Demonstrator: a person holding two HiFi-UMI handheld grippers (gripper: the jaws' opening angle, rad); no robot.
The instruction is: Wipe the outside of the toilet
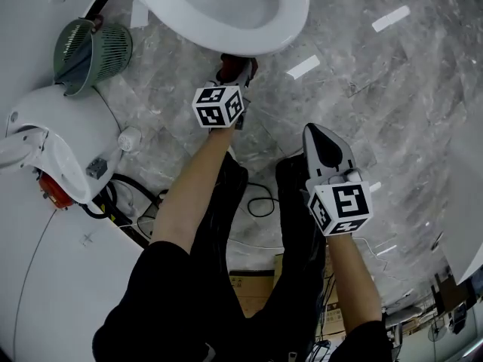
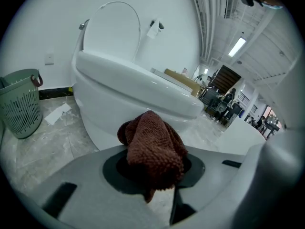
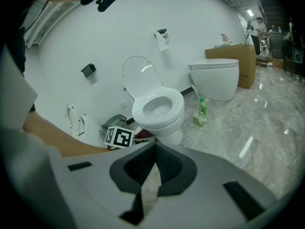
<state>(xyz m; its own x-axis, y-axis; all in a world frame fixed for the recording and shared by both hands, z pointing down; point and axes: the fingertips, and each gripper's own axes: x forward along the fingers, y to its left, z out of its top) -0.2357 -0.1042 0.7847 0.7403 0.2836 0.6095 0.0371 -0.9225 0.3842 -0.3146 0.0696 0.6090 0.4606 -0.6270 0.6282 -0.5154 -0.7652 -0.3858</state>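
The white toilet [image 1: 226, 10] stands at the top of the head view, lid up. My left gripper [image 1: 235, 69] is shut on a reddish-brown cloth [image 1: 230, 65] just under the bowl's front rim. In the left gripper view the bunched cloth [image 2: 155, 147] sticks out of the jaws in front of the bowl's outer wall [image 2: 119, 113]; I cannot tell whether they touch. My right gripper [image 1: 317, 132] hangs back over the floor, shut and holding nothing. In the right gripper view the toilet [image 3: 159, 111] is farther off.
A green slatted basket [image 1: 90, 51] stands left of the toilet, with a white fixture [image 1: 64, 145] and cables below it. A paper scrap [image 2: 57, 113] lies on the marble floor. A green bottle [image 3: 202, 109], a second toilet [image 3: 217, 80] and a cardboard box [image 3: 240, 63] stand to the right.
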